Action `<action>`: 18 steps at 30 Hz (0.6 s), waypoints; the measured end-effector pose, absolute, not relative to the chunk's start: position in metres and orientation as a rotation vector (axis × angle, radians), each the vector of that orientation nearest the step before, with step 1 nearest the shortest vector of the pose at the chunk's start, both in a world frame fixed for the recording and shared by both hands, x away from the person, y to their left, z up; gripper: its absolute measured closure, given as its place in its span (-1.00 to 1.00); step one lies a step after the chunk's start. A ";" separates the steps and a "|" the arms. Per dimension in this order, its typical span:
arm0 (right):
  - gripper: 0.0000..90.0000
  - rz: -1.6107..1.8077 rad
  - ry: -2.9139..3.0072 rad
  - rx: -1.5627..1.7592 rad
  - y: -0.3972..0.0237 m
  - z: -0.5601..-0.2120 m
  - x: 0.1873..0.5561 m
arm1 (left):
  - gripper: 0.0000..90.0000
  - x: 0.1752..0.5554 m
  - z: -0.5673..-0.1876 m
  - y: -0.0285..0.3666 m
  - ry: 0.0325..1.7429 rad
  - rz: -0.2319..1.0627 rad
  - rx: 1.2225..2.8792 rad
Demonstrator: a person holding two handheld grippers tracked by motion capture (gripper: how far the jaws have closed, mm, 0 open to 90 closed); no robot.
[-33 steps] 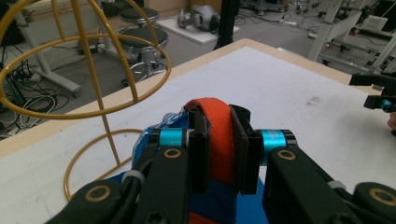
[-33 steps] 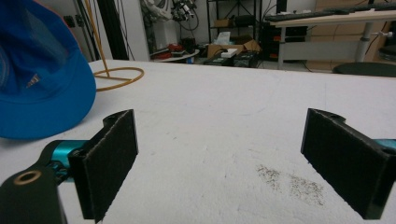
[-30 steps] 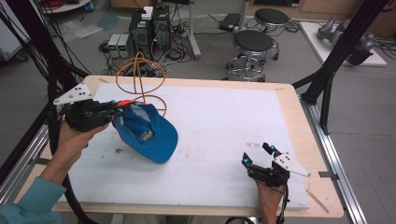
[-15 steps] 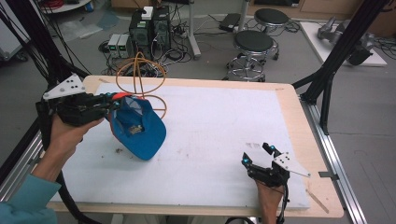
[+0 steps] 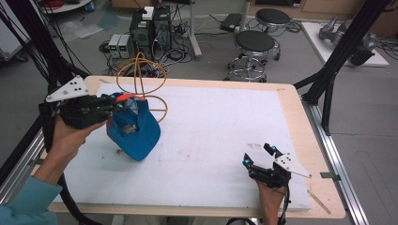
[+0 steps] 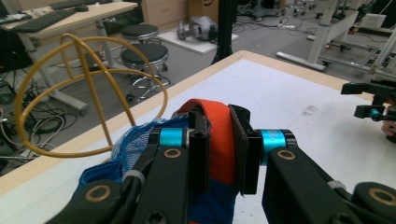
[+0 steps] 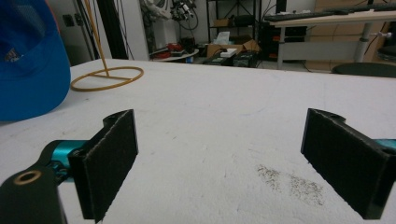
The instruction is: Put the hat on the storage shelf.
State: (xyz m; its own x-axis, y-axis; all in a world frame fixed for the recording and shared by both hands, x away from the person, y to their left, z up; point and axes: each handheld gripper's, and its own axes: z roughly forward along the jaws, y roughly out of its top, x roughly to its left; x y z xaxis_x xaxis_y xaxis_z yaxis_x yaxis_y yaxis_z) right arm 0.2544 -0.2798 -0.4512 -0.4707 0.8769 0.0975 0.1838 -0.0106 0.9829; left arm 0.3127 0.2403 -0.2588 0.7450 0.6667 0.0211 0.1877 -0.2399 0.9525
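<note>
Now my left tongs (image 5: 117, 104) are clamped on the orange brim of the blue mesh-backed cap (image 5: 133, 131), the pads pinching the brim between them, as the left gripper view shows (image 6: 218, 149). Compared with a second ago, the cap has swung from lying open toward the counter's middle to hanging closer to my left hand, at about nine o'clock on the white counter (image 5: 225, 140), its crown tipped down and touching the surface. I judge that I am carrying it toward the yellow wire hoop stand (image 5: 141, 82) at eleven o'clock, just behind the cap, probably to hang it there. My right tongs (image 5: 259, 155) rest at five o'clock, jaws spread wide with nothing between them (image 7: 219, 154). No container sits on the counter; the upturned cap holds nothing that I can see.
</note>
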 end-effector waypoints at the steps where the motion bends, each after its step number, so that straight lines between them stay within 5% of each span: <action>1: -0.78 1.528 1.686 1.107 -0.280 -0.451 0.254 | 0.75 0.312 -0.260 0.238 0.667 0.514 1.796; 18: -0.78 1.531 1.684 1.102 -0.281 -0.451 0.255 | 0.75 0.311 -0.279 0.199 0.607 0.428 1.842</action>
State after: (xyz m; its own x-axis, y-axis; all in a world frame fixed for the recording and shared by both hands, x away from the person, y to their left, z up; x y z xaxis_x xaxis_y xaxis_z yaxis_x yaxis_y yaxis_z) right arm 0.2550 -0.2805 -0.4513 -0.4728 0.8759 0.0964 0.1791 -0.0116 0.9838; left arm 0.3114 0.1990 -0.2786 0.8039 0.5947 0.0010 0.2005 -0.2727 0.9410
